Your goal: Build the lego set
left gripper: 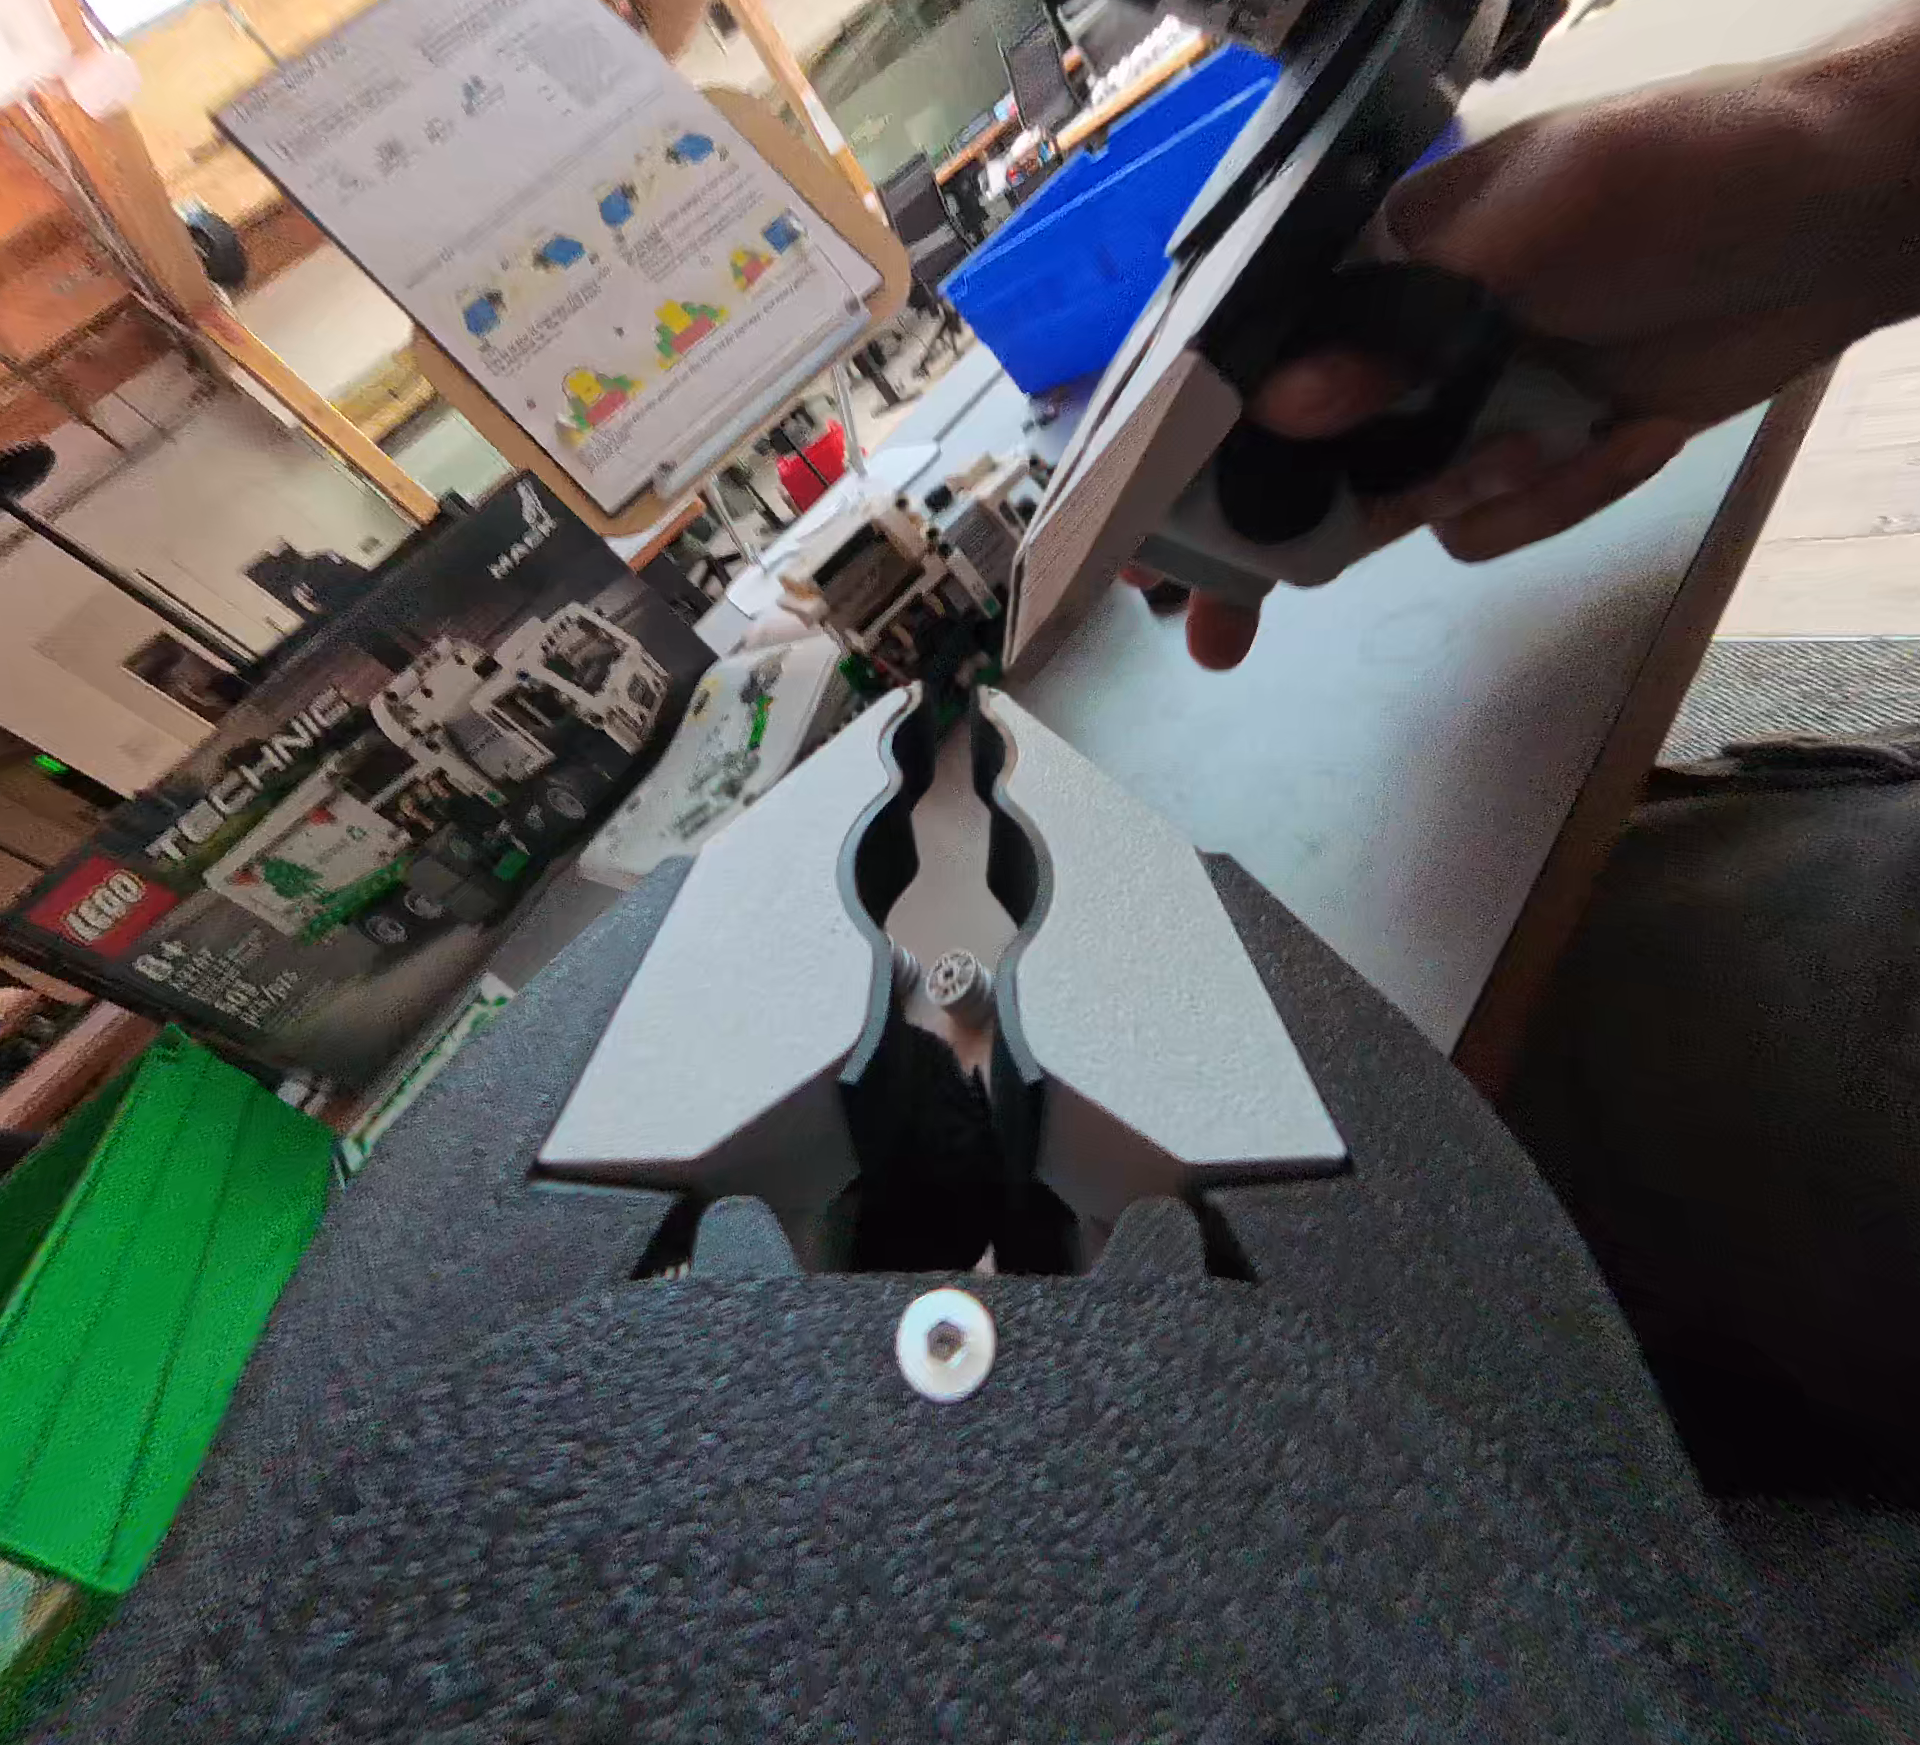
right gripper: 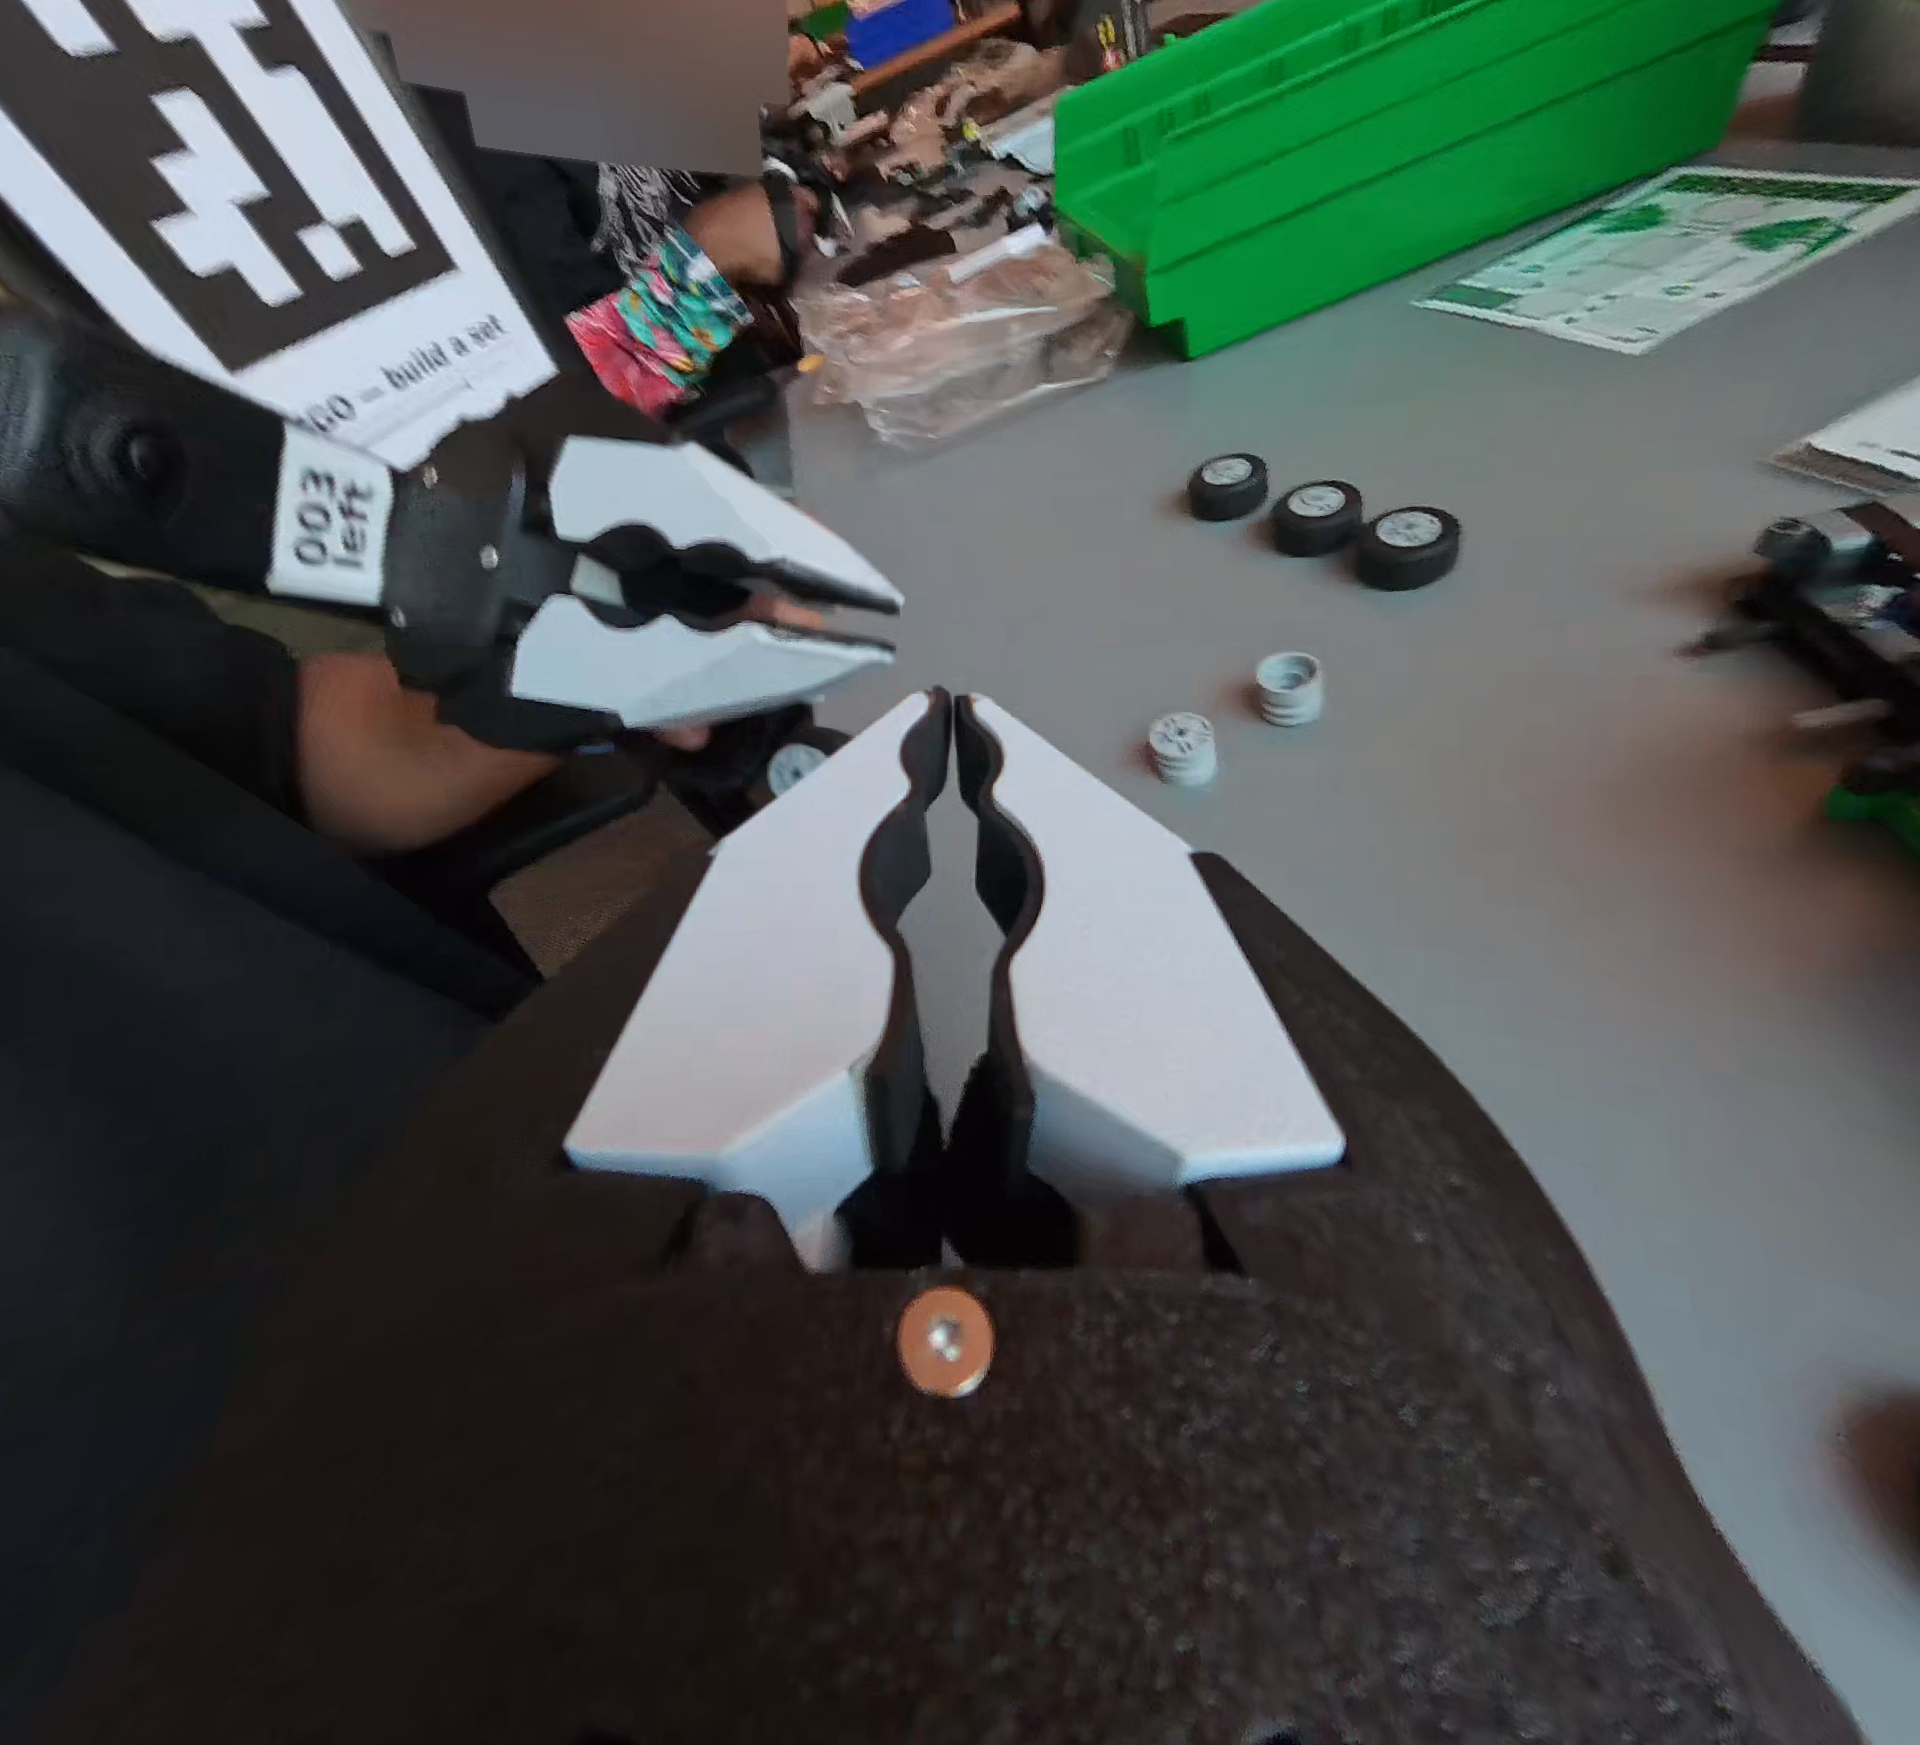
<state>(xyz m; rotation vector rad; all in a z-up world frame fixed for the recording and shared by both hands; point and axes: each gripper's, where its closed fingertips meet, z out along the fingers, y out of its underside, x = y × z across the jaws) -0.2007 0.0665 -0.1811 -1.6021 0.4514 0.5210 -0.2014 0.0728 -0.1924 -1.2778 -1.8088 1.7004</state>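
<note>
Grey wheel hub (left gripper: 958, 987) sits clamped deep between the left hand-held gripper (left gripper: 948, 708) fingers. Right hand-held gripper (right gripper: 953, 703) is closed and empty above the bench (right gripper: 1455, 864), near three tyres (right gripper: 1317, 516) and two loose hubs (right gripper: 1236, 727).

Table (right gripper: 1455, 968): plain grey. Bin (right gripper: 1403, 106): bright green. 3 wheels (right gripper: 1317, 519): black tyres, grey hubs. 2 bare rims (right gripper: 1288, 687): light grey. Second bin (left gripper: 1101, 241): blue. Left gripper (right gripper: 894, 625): white fingers, black body. Sleeve cuff (right gripper: 665, 319): multicoloured floral.
</note>
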